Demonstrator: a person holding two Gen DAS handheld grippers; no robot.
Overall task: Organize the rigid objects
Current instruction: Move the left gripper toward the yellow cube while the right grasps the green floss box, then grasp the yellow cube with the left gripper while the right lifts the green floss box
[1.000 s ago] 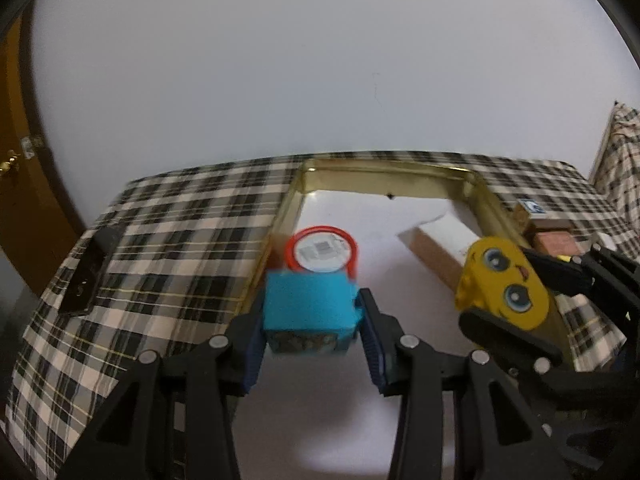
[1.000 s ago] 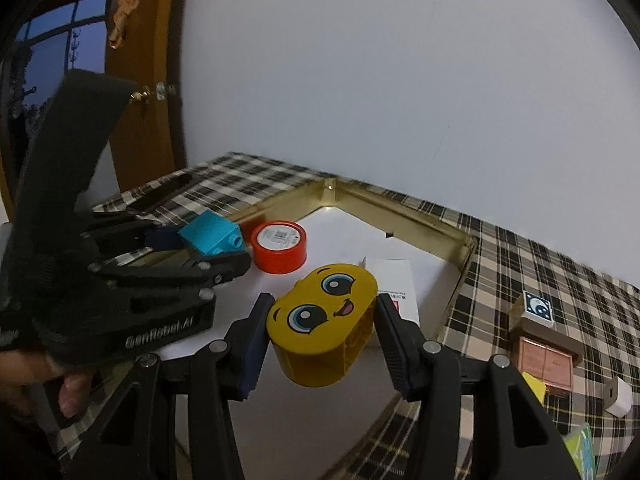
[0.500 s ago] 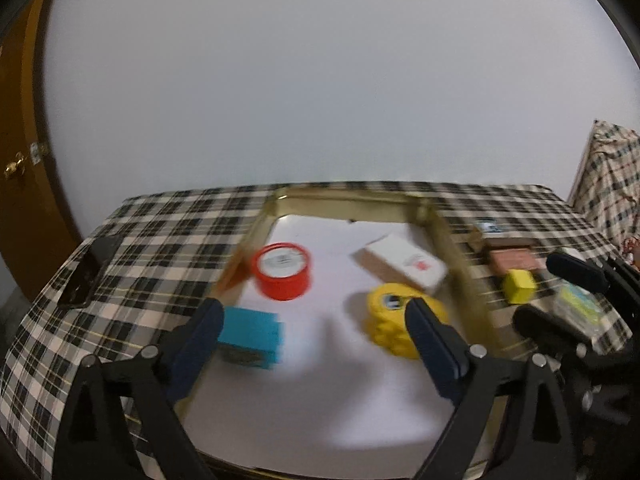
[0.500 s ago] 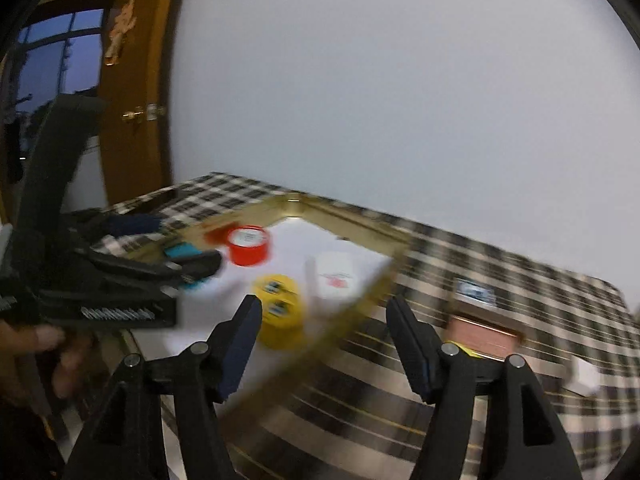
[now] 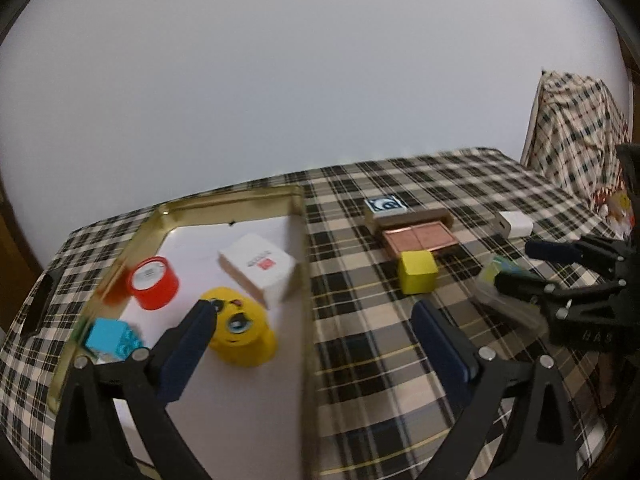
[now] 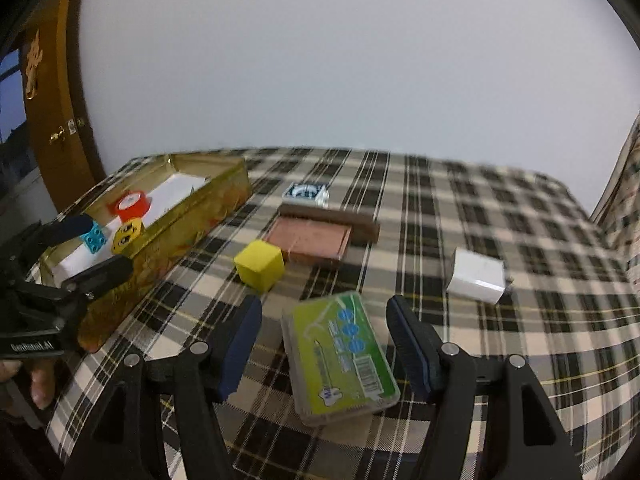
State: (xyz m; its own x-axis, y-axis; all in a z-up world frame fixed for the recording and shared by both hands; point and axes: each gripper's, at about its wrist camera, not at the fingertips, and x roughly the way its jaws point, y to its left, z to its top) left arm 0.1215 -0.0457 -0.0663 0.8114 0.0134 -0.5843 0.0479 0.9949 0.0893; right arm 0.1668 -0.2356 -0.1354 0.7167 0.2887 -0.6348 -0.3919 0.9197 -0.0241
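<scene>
Right wrist view | right claw [image 6: 322,344] parted, empty, straddling green case [image 6: 340,356] at 6 o'clock on bench [image 6: 500,208] | left claw [image 5: 316,344] opening, empty | risk: slick lid slips, case skids.

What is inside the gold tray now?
Inside the gold tray, on its white floor: a red tub, a white box, a yellow smiley toy and a blue block. The near corner is covered by the left gripper.

Glossy gold metal tray [image 5: 224,200], woven checked tablecloth [image 6: 480,208], clear plastic case [image 6: 340,356]
</scene>
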